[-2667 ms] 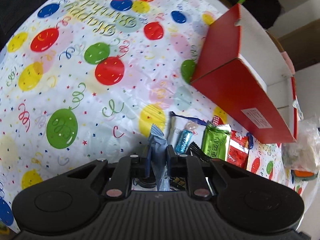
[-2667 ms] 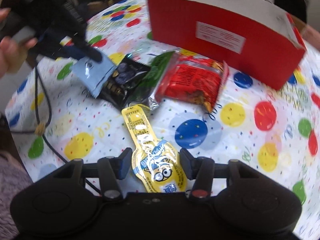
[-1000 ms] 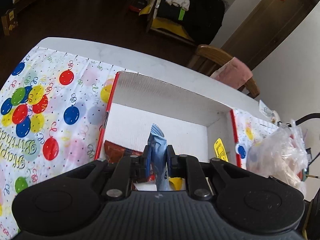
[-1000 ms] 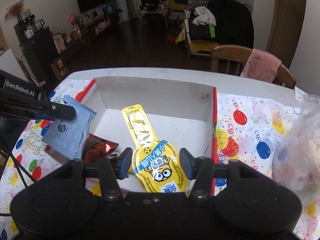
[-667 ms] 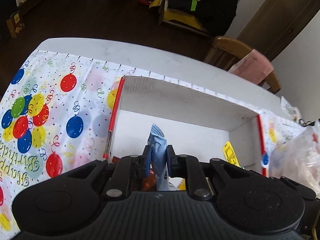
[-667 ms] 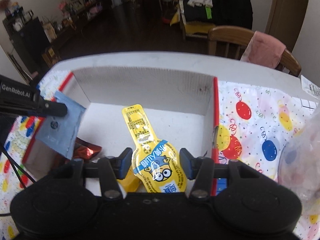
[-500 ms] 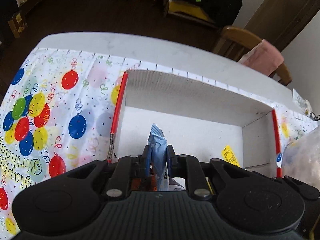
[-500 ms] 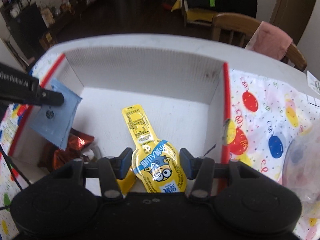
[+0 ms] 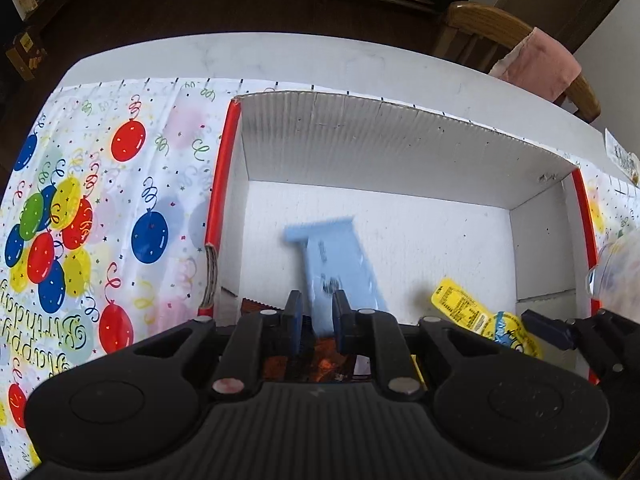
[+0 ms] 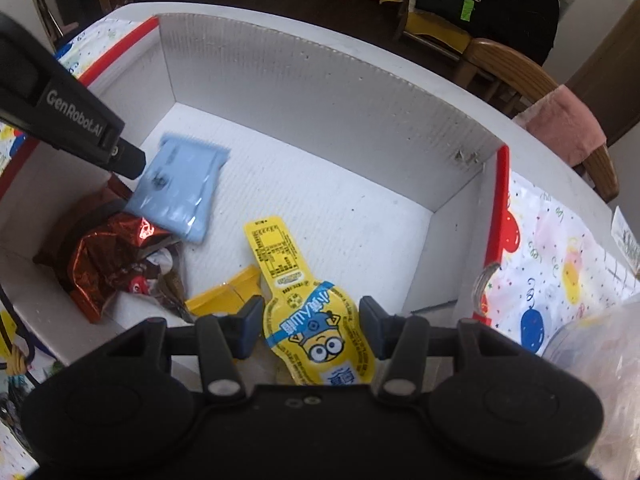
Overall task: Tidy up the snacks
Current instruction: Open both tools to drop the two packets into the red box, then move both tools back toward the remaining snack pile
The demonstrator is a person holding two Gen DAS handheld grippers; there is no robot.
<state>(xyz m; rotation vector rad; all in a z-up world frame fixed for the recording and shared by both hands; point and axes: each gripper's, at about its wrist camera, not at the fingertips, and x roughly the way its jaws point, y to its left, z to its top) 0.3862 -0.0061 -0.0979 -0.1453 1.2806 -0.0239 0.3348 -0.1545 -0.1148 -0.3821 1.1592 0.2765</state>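
The left gripper (image 9: pixel 314 322) is seen parted over the box (image 9: pixel 400 148), and nothing is gripped: the blue packet (image 9: pixel 336 264) is blurred just ahead of and below its fingertips, apparently falling, its long axis running away from the jaws toward the far wall. In the earlier frames that packet was pinched upright between those jaws; it has since been let go. The right gripper (image 10: pixel 311 326) is held moderately open, with the yellow pouch (image 10: pixel 308 312) lying between its jaws; whether the pads are pressing on it cannot be told. The pouch's narrow tab is pointed forward from the jaws over the box floor, its round end nearest the gripper body. The next release is judged to belong to the right hand. The foil bags (image 10: pixel 108 256) lie to the left of the right jaws.
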